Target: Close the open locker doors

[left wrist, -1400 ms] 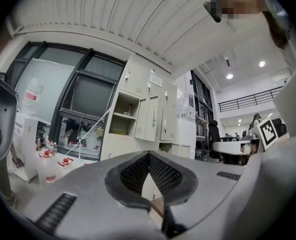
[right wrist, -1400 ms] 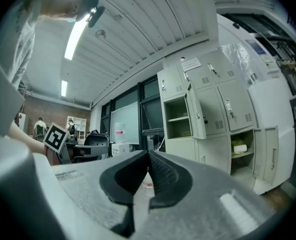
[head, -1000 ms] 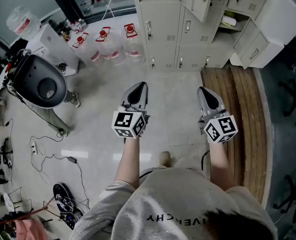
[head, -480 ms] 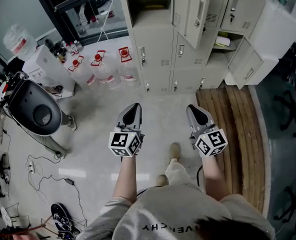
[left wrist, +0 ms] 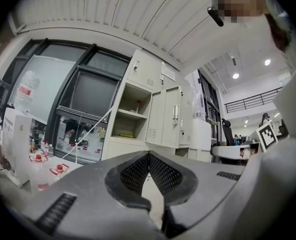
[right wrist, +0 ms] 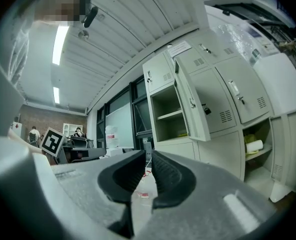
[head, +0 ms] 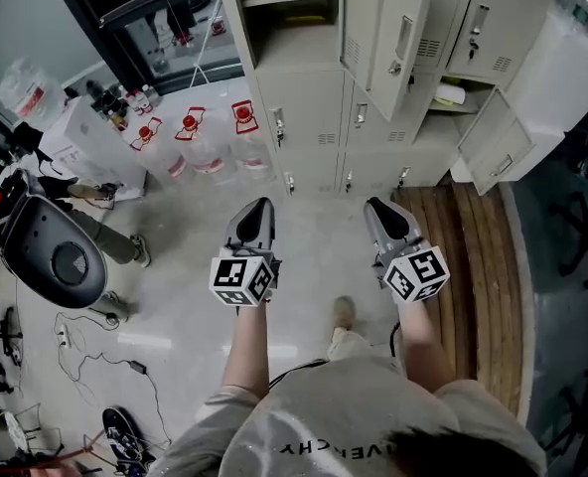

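A bank of beige lockers [head: 314, 107] stands ahead. An upper door [head: 398, 38] hangs open beside a bare shelf compartment [head: 289, 8], and a lower door [head: 498, 152] at the right also stands open. In the right gripper view the upper door [right wrist: 190, 104] swings out past its compartment [right wrist: 168, 115]. My left gripper [head: 257, 210] points at the lockers, short of them, with its tips [left wrist: 149, 155] meeting and nothing held. My right gripper [head: 378, 210] is level with it. Its jaws [right wrist: 149, 154] have just been opening; a narrow gap shows with nothing in it.
Several water jugs [head: 210, 142] stand left of the lockers. A dark grey machine [head: 56, 261] and loose cables [head: 85, 336] lie on the floor at left. Wooden planks [head: 483, 266] run along the right, below a large white box [head: 562, 63].
The person has walked forward, so both grippers are nearer the lockers, which now fill more of the head view. The grey machine has slid down and to the left.
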`<move>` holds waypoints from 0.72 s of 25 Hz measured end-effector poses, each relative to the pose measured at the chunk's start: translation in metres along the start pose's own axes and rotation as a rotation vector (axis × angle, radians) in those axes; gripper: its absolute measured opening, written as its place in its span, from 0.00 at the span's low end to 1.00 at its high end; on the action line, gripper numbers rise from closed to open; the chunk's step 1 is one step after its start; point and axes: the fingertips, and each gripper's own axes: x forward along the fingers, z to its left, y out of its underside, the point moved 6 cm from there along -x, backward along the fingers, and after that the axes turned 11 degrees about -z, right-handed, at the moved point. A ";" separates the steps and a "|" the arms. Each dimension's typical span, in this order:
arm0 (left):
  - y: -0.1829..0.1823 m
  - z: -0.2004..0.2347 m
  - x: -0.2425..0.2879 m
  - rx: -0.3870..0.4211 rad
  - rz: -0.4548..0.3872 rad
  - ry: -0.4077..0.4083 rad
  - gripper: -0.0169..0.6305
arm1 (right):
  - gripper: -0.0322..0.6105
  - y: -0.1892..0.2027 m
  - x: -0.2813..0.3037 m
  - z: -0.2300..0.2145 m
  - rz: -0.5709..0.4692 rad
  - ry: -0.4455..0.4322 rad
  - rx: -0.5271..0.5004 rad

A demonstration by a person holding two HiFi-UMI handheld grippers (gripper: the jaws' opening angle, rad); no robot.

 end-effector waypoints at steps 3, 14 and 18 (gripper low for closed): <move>0.006 0.002 0.022 -0.003 0.006 -0.009 0.02 | 0.11 0.003 0.015 -0.020 0.009 -0.001 0.008; 0.026 0.002 0.103 -0.006 0.017 -0.016 0.02 | 0.16 0.001 0.066 -0.094 0.018 0.004 0.007; 0.033 -0.002 0.126 0.002 0.026 -0.006 0.02 | 0.21 -0.006 0.080 -0.118 0.003 0.030 -0.017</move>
